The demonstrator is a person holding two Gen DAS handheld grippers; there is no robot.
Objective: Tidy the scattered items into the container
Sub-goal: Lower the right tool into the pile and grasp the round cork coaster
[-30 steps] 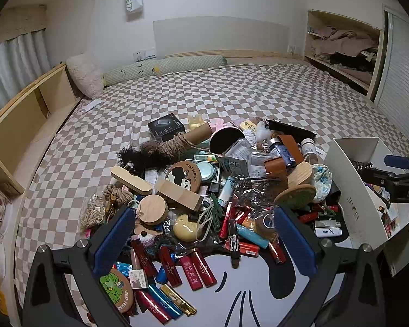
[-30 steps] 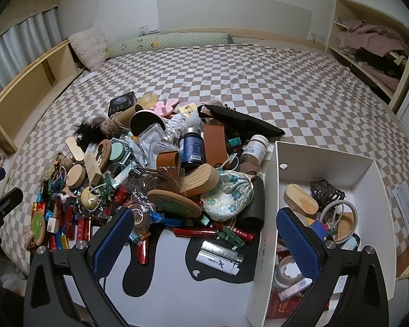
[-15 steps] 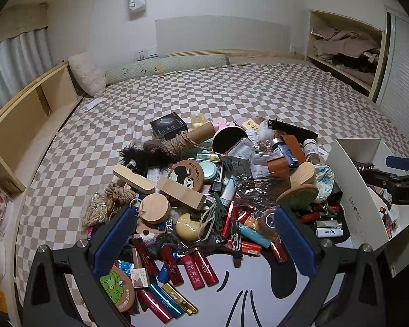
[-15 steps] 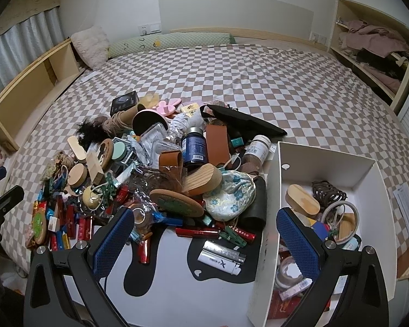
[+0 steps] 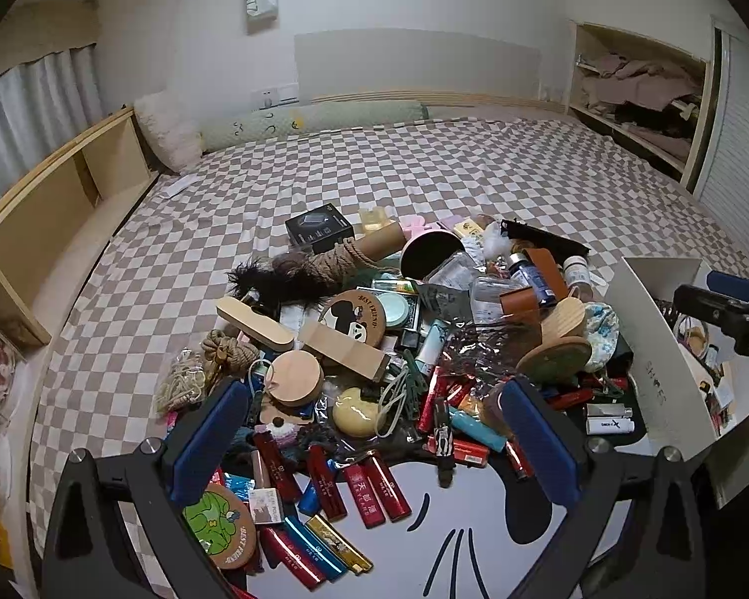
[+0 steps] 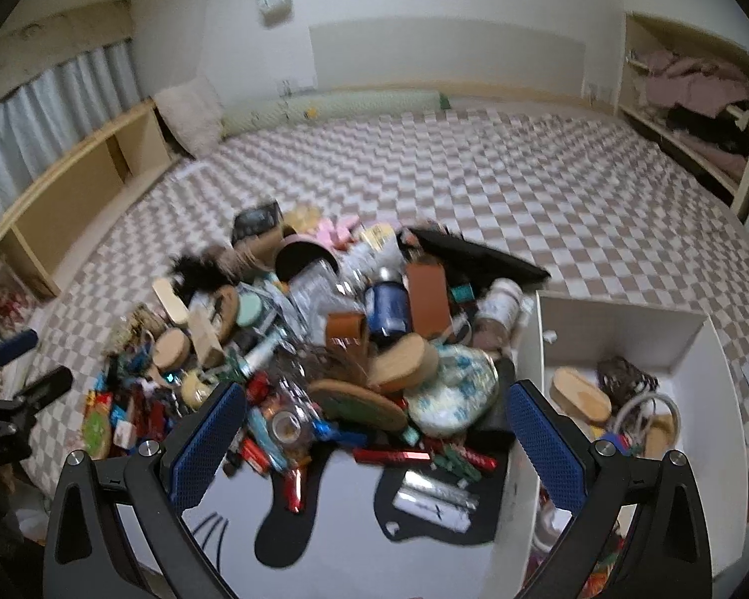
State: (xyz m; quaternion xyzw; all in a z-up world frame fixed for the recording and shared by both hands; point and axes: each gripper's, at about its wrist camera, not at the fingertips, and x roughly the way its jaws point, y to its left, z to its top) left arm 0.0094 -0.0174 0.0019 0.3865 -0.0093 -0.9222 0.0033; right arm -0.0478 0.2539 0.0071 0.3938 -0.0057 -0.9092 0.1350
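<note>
A heap of scattered items (image 5: 399, 339) lies on the near part of the checkered bed: wooden blocks, round wooden lids, red lighters, rope, bottles. It also shows in the right wrist view (image 6: 334, 349), blurred. The white container box (image 6: 624, 349) stands to the right of the heap and holds a wooden piece, a hair clip and rings; its white side shows in the left wrist view (image 5: 664, 374). My left gripper (image 5: 372, 444) is open and empty above the near edge of the heap. My right gripper (image 6: 377, 444) is open and empty over the heap's right side, next to the box.
A black-and-white mat (image 5: 449, 539) lies under the near items. Wooden shelving (image 5: 40, 229) runs along the left of the bed. Pillows (image 5: 314, 122) lie at the headboard. An open wardrobe (image 5: 634, 95) with clothes is at the back right.
My right gripper has swung left, away from the box and over the heap; its view is blurred by motion. My left gripper has barely shifted. Both stay open.
</note>
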